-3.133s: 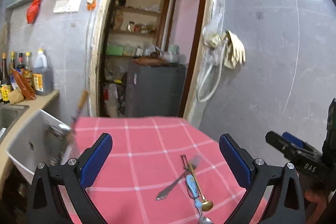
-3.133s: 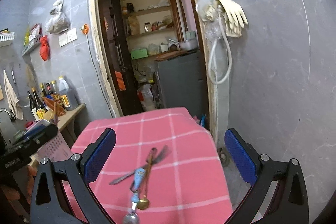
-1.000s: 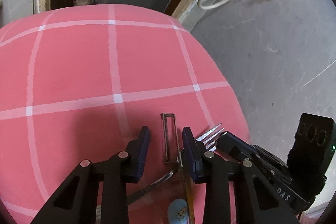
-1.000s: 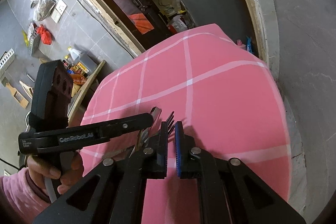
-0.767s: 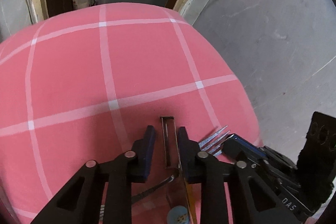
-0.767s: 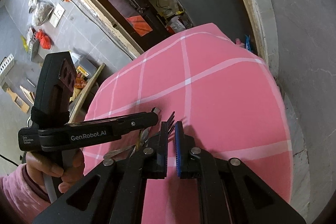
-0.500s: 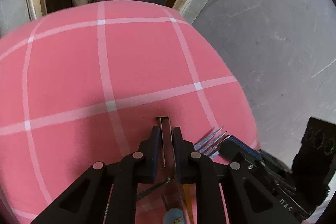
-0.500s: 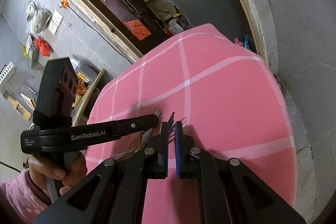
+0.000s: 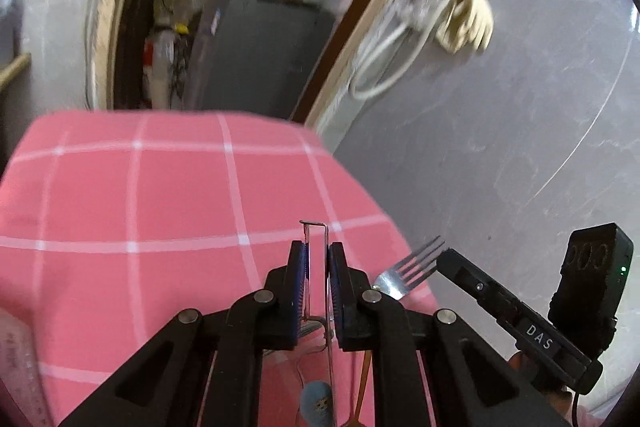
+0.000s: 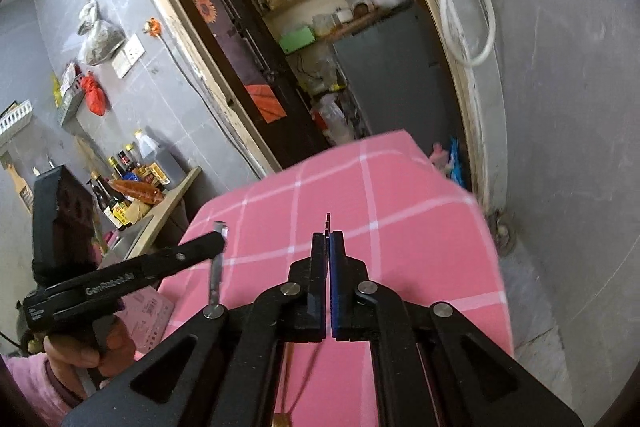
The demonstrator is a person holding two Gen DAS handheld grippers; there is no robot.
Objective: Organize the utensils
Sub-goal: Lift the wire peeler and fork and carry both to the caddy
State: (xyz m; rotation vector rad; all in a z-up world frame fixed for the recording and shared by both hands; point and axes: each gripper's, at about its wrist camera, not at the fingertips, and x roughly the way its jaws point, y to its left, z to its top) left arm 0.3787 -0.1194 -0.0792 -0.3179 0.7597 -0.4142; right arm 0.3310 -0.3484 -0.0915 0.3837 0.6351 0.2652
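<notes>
My left gripper [image 9: 316, 259] is shut on a thin metal peeler [image 9: 316, 239], lifted above the pink checked tablecloth [image 9: 160, 195]. It also shows in the right wrist view [image 10: 217, 259], hanging from the left gripper. My right gripper [image 10: 328, 239] is shut on a steel fork [image 10: 328, 221], seen edge-on; the fork's tines [image 9: 416, 263] stick out of the right gripper in the left wrist view. A blue-handled spoon [image 9: 316, 405] and a gold spoon [image 9: 362, 387] lie on the cloth below my left gripper.
An open doorway [image 10: 304, 59] with shelves and a grey cabinet [image 9: 256, 55] lies beyond the table. A counter with bottles [image 10: 132, 183] stands to the left. A hose and gloves [image 9: 452, 11] hang on the grey wall to the right.
Both grippers have risen off the cloth, the left lifting the peeler and the right lifting the fork. The views have tilted up toward the doorway.
</notes>
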